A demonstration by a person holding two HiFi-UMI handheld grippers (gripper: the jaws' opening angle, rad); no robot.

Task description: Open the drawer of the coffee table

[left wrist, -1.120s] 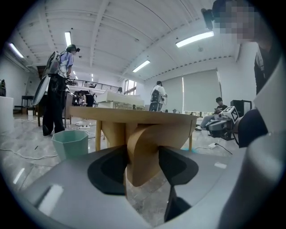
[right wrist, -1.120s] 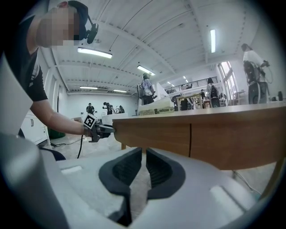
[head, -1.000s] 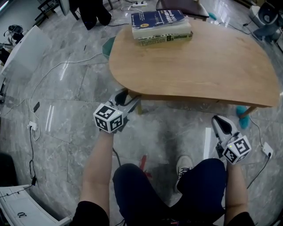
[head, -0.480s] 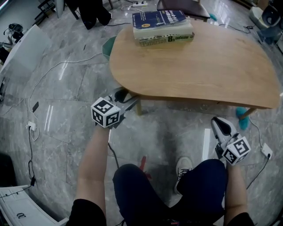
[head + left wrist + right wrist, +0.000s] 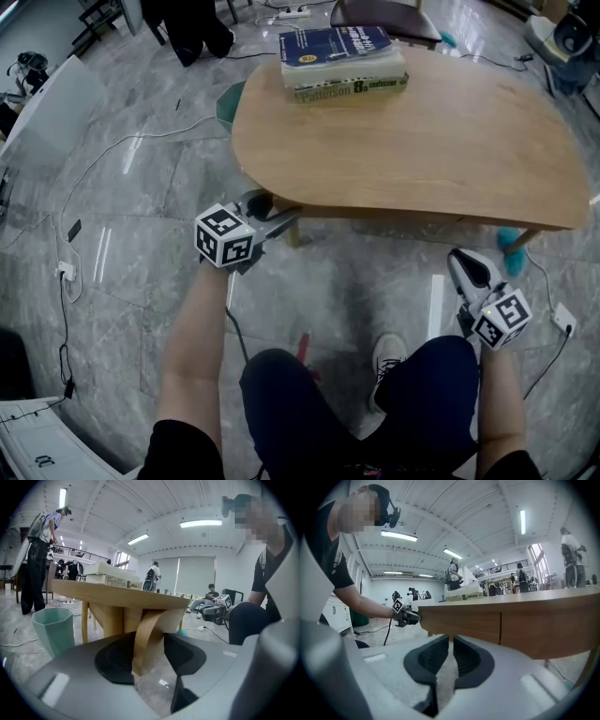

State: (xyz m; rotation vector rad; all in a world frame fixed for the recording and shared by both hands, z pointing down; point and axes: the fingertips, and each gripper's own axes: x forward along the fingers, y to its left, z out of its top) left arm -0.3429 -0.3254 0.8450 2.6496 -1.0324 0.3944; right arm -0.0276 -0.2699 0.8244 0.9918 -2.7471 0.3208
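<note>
Two hand-held grippers wait at the near edge of the oval light-wood coffee table (image 5: 422, 141), and the opening itself has not begun as far as I can judge. In the right gripper view the flat wooden drawer front (image 5: 461, 619) sits just under the surface, flush with the panel beside it. Only a thin vertical seam shows between them, so the drawer looks fully closed. The grey left gripper (image 5: 150, 641) is up against the table's left front corner. Its jaws are spread and have just been closing a little around a curved pale strip of bent wood (image 5: 147, 620) that hangs below the top. The strip stands between the black pads, but I see no firm pinch on it. Whether it is the drawer's pull or a leg I cannot tell. The grey right gripper (image 5: 451, 644) hangs low on the other side, apart from the table, jaws pressed nearly together on nothing. A stack of thick books (image 5: 342, 58) lies untouched on the far side of the surface. Still to do, as I read it, are a secure grip and the whole pull outward.
</note>
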